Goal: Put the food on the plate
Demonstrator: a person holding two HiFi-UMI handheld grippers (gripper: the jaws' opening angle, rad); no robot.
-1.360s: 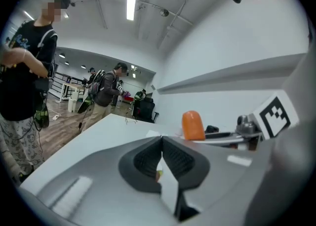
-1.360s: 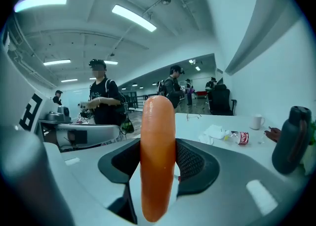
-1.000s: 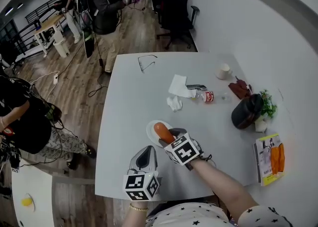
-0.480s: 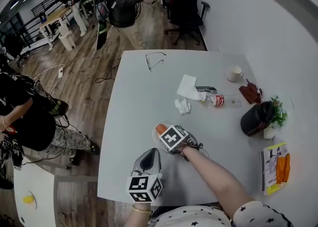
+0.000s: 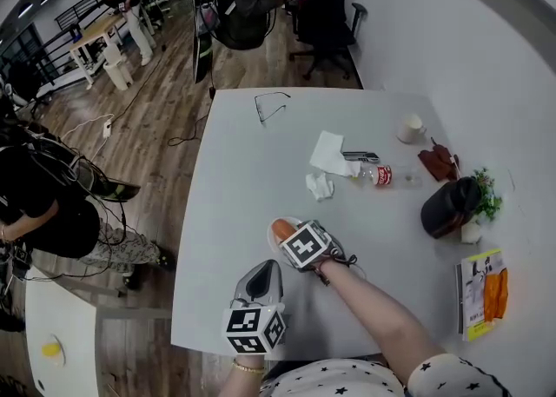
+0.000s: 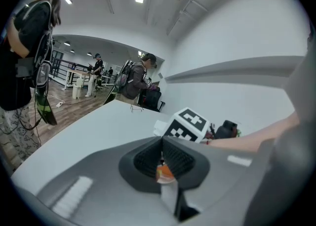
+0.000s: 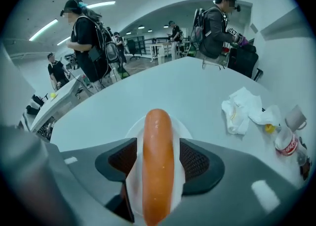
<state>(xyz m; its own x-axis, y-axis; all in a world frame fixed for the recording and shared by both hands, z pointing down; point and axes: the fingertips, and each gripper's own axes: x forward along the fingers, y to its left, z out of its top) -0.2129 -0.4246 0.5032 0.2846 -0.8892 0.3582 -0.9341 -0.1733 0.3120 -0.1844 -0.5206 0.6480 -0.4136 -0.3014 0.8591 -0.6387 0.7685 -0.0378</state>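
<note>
An orange sausage lies lengthwise on the small white plate near the table's front edge. My right gripper straddles it, and its jaws are opening: a strip of plate shows between each pad and the sausage. In the head view only the sausage's end and a sliver of the plate show beyond the right gripper and its marker cube. My left gripper rests on the table just behind, pointing at the plate. Its fingertips meet in the left gripper view, with nothing between them.
Farther along the grey table lie crumpled napkins, a tissue, a small bottle, glasses and a cup. A black bag, a plant and a book sit at the right. People stand beyond the far edge.
My right gripper has come down over the plate with the sausage, whose length is now mostly hidden under the marker cube. My left gripper has stayed where it was.
</note>
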